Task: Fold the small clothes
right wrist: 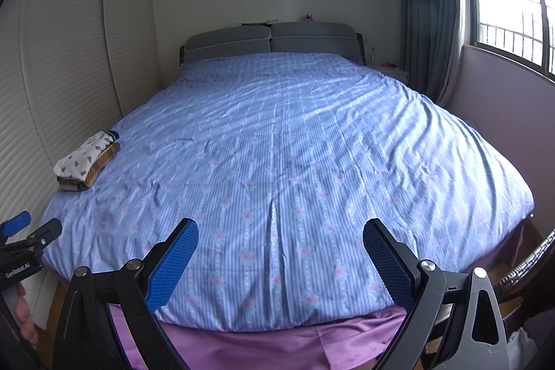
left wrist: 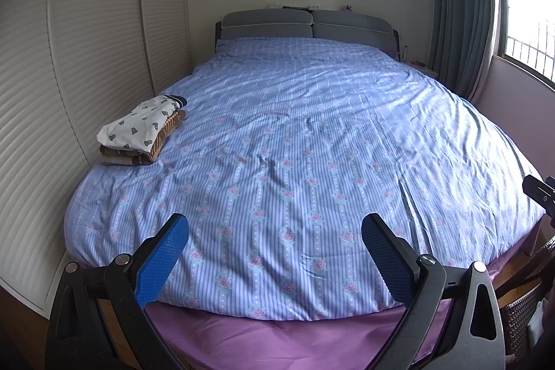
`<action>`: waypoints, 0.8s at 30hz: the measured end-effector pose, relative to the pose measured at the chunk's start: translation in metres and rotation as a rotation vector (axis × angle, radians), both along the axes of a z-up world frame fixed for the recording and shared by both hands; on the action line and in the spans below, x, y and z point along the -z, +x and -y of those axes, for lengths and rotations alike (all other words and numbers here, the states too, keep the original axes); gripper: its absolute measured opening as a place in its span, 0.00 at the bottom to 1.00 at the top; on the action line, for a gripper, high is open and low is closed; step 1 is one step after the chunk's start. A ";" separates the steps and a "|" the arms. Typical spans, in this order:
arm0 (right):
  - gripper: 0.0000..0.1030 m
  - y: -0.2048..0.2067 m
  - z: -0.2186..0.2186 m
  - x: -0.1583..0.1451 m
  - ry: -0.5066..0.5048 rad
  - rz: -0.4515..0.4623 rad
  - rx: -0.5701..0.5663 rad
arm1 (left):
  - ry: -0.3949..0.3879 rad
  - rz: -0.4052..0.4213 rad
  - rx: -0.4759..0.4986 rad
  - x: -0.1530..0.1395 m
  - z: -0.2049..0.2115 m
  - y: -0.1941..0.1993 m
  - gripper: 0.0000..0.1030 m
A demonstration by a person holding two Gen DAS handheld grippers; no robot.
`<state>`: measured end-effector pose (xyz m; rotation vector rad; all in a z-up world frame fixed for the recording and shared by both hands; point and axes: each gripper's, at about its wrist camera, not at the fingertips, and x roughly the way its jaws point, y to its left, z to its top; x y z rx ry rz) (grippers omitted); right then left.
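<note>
A small stack of folded clothes (left wrist: 140, 132) lies on the left side of the bed, a white printed garment on top of brown striped ones. It also shows in the right wrist view (right wrist: 86, 163). My left gripper (left wrist: 275, 227) is open and empty, held over the foot of the bed, well short of the stack. My right gripper (right wrist: 281, 233) is open and empty, also over the foot of the bed. The left gripper shows at the left edge of the right wrist view (right wrist: 24, 231).
The bed has a blue striped floral cover (left wrist: 312, 144) over a purple sheet (left wrist: 277, 335). A louvred wardrobe (left wrist: 69, 58) runs along the left. A grey headboard (left wrist: 305, 26) is at the back. A window and curtains (left wrist: 461, 6) are on the right. A wicker basket (left wrist: 523, 307) stands at the lower right.
</note>
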<state>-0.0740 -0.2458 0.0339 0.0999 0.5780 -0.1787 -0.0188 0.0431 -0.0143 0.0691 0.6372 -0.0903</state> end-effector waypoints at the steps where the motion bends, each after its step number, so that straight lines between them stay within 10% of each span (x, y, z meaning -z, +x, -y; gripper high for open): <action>1: 0.94 0.000 0.000 0.000 0.000 0.000 -0.001 | 0.000 0.001 0.000 0.000 0.001 0.000 0.99; 24: 0.94 0.001 0.000 -0.001 0.004 -0.005 0.002 | -0.018 -0.002 0.019 -0.001 0.006 0.004 0.99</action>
